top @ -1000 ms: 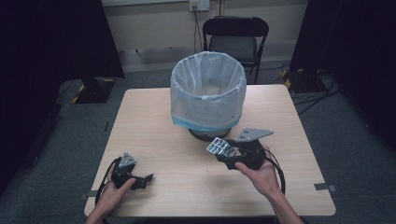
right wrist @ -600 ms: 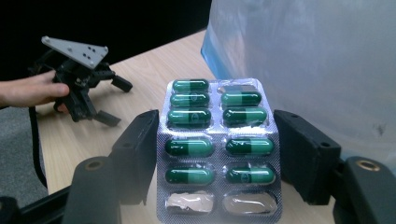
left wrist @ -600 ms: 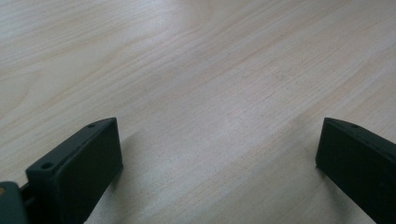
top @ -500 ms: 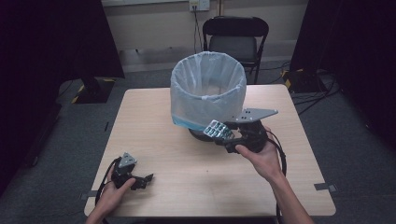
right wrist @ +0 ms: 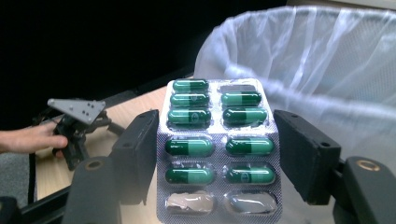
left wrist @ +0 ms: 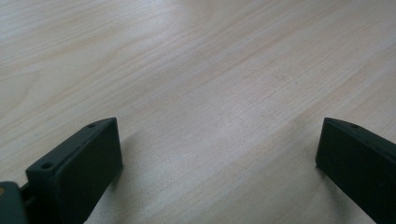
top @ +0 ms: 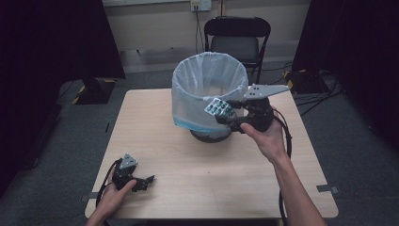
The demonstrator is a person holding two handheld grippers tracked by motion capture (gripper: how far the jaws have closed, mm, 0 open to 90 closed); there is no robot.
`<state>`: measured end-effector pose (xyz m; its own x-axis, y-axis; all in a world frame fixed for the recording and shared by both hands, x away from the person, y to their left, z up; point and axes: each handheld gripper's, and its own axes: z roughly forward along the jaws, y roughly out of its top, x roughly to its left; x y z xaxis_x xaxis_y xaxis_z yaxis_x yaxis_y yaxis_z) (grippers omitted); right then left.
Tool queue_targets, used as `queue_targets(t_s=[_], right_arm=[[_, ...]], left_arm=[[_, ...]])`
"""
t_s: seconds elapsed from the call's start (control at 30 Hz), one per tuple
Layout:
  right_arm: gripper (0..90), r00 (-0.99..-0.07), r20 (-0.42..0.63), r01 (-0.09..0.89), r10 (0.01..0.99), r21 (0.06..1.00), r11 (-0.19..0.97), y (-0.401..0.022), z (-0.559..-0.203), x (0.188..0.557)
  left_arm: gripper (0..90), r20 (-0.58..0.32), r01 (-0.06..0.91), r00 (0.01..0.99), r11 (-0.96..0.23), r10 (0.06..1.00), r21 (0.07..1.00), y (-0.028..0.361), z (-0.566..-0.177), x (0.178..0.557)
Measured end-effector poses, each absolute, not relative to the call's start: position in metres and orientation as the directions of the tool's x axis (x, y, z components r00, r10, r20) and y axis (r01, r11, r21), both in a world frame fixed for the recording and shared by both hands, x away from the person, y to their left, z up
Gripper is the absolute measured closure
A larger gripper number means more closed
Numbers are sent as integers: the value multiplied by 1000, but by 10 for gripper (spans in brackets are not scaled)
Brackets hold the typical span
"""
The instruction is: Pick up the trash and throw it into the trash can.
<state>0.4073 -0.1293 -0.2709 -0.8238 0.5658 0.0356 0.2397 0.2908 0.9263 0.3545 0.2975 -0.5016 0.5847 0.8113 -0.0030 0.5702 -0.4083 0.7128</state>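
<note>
1. Change since the earlier frame: the right gripper (top: 225, 118) has been raised from the table's lower centre to the right of the bin's rim, and the blister pack (top: 219, 108) has been carried up with it; the left gripper (top: 148, 180) is found in the same place at lower left.
2. Table (top: 197, 188): pale wood, seen across the middle of the high view.
3. Bin (top: 207, 94): lined with a white bag, placed at upper centre of the table.
4. Right gripper: clamped on the two long edges of the blister pack (right wrist: 218, 144).
5. Left gripper: rested on the table, jaws set wide apart, bare wood seen between them.
6. Blister pack: silver foil, green capsules, several pockets emptied; held against the bin's right side.
</note>
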Motion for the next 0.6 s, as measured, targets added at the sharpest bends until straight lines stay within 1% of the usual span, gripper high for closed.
queue_targets(t_s=[0.07,0.33,0.6], right_arm=[[337,-825,34,235,564,928,289,-126,-265,418],[337,-815,46,236,577,936,260,-124,-246,443],[337,-813,48,246,580,932,267,-122,-236,462]], left_arm=[[0,-3,570,585,-409,811,713,298,-502,355],[0,-2,570,585,-409,811,712,298,-502,355],[0,-3,570,585,-409,811,713,298,-502,355]])
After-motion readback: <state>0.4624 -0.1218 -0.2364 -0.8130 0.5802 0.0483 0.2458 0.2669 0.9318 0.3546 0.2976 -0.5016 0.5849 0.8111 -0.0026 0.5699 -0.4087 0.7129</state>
